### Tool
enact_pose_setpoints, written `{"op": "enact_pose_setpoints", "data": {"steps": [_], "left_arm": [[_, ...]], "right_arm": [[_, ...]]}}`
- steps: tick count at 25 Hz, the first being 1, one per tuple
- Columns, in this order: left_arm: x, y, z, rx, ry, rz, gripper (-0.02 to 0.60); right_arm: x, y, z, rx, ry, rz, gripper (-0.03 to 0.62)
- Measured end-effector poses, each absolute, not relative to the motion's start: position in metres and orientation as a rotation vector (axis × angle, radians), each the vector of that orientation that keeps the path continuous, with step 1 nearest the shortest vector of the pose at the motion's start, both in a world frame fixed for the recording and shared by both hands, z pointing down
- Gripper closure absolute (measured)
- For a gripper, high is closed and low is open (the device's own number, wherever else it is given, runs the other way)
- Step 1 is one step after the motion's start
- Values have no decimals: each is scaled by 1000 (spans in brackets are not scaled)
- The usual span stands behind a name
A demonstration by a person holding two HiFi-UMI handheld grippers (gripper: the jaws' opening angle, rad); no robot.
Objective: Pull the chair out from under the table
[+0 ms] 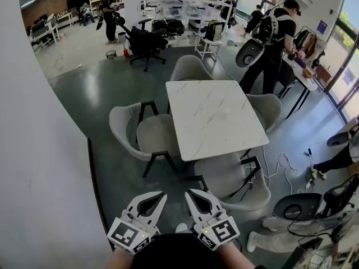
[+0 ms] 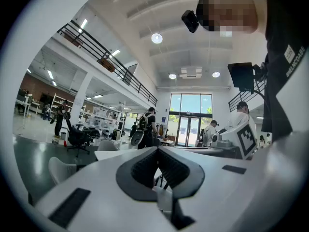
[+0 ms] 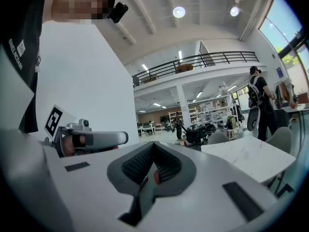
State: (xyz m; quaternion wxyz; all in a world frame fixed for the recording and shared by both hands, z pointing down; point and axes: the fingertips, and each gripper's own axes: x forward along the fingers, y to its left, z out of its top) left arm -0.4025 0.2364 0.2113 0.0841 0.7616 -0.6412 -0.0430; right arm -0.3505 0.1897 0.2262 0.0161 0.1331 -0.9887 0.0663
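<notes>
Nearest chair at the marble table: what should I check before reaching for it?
1. Nearest chair tucked under the table: ok, seat partly under the edge.
2. Left gripper empty: ok, jaws together on nothing.
3. Right gripper empty: ok, likewise.
4. Jaws open for a grasp: not ok, both shut.
5. Grippers at the chair: not ok, both held near the body.
6. Floor around chair clear: not ok, cables lie at its right.

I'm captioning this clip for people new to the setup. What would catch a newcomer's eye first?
The white marble-topped table fills the middle of the head view, ringed by grey chairs; the nearest chair sits partly under its near edge. At the bottom edge the left tongs and right tongs point toward it, both shut and empty. Behind the table stands a person with a backpack.
</notes>
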Motion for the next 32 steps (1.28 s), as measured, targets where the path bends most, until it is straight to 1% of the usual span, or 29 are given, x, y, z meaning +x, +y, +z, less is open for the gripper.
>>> {"op": "enact_pose_setpoints", "data": {"steps": [9,18,24,28,32], "left_arm": [[-404,240,222,2236,-1853,-155,577],[-404,249,235,2234,-1766,-167,577],[-397,246,254,2240,-1623,-222,577],[-377,239,259,2273,-1537,-203,577],[-352,231,246,2303,-1470,-190,577]], "right_arm": [[-349,195,235,448,-3052,221,580],[-340,201,242,568,-3029,378,579],[-319,204,254,710,-2982,419,579],[-292,207,262,807,-2927,431,579],[-264,198,246,913,-2907,437,579]]}}
